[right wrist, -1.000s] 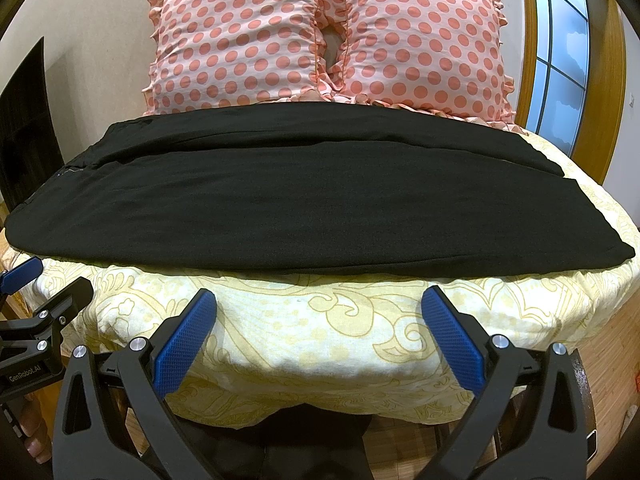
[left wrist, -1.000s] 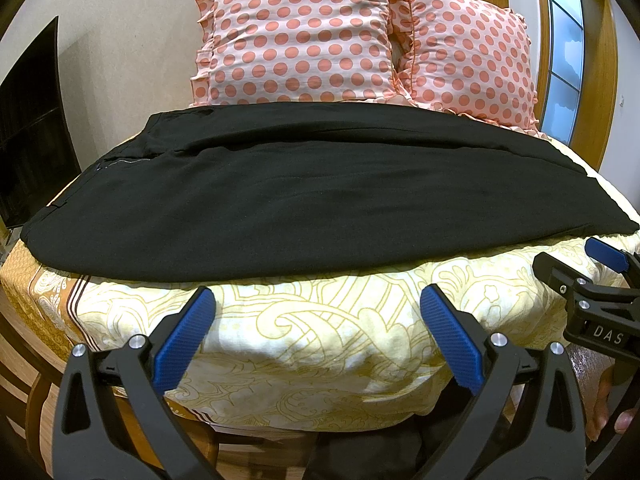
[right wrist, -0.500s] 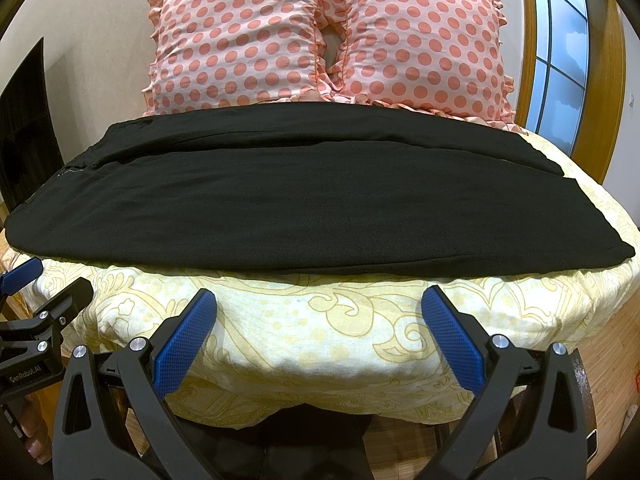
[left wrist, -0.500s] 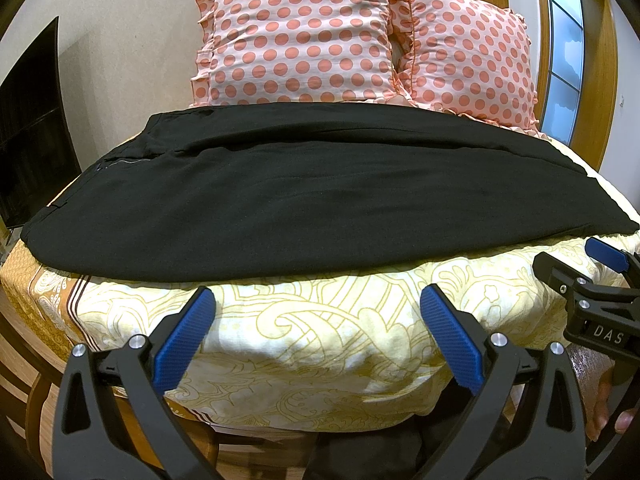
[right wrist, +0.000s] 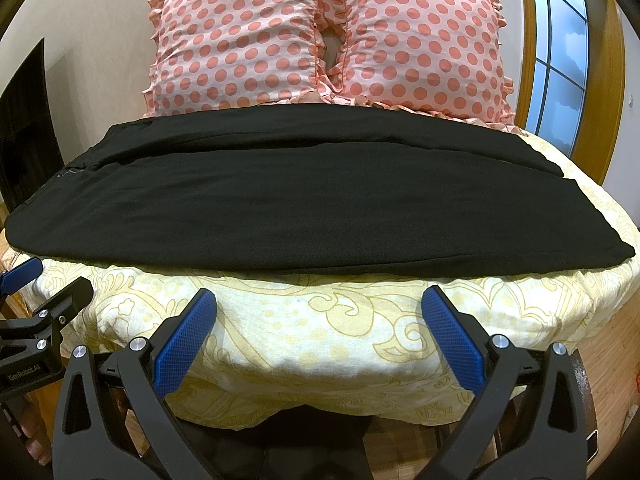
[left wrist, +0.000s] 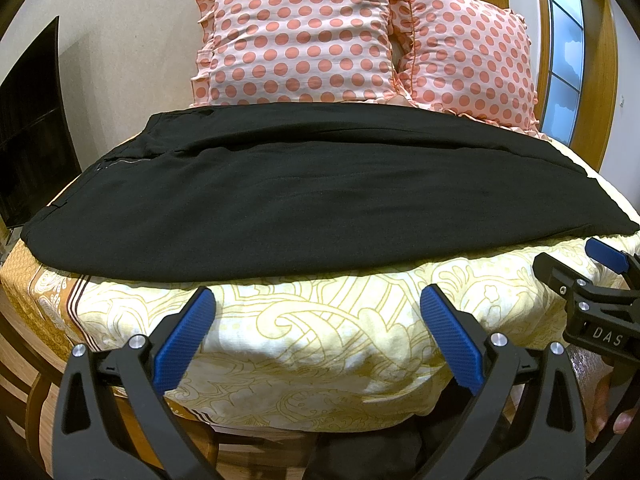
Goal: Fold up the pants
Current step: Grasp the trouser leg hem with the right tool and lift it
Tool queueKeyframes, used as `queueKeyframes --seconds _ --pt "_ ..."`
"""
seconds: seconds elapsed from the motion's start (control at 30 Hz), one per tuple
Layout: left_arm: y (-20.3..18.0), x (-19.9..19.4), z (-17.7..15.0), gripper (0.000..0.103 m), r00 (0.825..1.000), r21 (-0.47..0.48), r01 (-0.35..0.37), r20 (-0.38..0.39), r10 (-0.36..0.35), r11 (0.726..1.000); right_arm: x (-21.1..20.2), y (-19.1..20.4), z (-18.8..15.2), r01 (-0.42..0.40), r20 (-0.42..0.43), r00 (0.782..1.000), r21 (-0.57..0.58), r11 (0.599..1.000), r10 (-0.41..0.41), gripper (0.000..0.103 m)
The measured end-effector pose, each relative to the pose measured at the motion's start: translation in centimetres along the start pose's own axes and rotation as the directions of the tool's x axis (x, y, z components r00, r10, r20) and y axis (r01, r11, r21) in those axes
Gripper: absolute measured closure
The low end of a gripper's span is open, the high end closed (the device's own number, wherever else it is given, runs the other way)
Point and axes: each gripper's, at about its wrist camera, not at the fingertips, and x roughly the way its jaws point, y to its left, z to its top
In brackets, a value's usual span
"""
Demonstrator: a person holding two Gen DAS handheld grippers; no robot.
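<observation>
Nothing has moved since the earlier frames, as far as I can see: both of my grippers sit where they were a second ago, short of the near edge of the bed, and the cloth lies as it did.

One bed (left wrist: 320, 344) fills most of both views, covered by a pale yellow sheet with a scroll pattern. One pair of black pants (left wrist: 304, 200) is spread flat across it from side to side, reaching nearly both edges. I see the waist end at my left, with a small line of light stitching showing, and the leg ends at my right. A long crease or overlap runs along the far side of the fabric.

Two pink pillows with orange dots stand against the wall behind the pants: the left pillow (right wrist: 236, 44) and the right pillow (right wrist: 424, 40), their ruffled edges touching in the middle. One dark panel (left wrist: 28, 128) leans at the left wall, and one wood-framed window (right wrist: 560, 52) is at the right.

My left gripper (left wrist: 318, 332) hangs over the front of the sheet, fingers spread wide, gripping nothing. My right gripper (right wrist: 319, 332) does the same, fingers released and empty. Each shows two blue pads. Neither touches the pants.
</observation>
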Motion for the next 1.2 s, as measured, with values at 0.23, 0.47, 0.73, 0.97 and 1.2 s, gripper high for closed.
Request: queueKeyframes --seconds 0.23,0.47,0.73,0.97,1.2 --pt "1.4 -0.5 -0.3 0.002 0.999 0.001 0.032 0.024 -0.032 1.0 -0.1 -0.5 0.2 -0.04 0.0 0.999 -0.021 0.999 0.04 0.001" --pt "2.5 -2.7 3.7 0.002 0.992 0.022 -0.01 0.126 0.007 1.0 -1.2 -6.6 6.8 -0.014 0.079 0.997 0.077 0.997 0.008 0.001" --pt "3.5 1.3 10.1 0.002 0.991 -0.027 -0.039 0.126 0.043 0.999 8.2 -17.6 18.9 0.231 -0.041 0.973 0.189 0.954 -0.227 0.002" --pt "4.1 5.4 15.1 0.002 0.992 -0.07 -0.058 0.112 0.066 0.996 20.8 -27.5 24.5 0.431 -0.27 0.896 0.347 0.833 -0.351 0.022" --pt "4.7 8.2 16.5 0.002 0.994 -0.076 -0.062 0.085 0.068 0.995 28.4 -32.8 26.4 0.591 -0.434 0.799 0.433 0.681 -0.417 0.029"
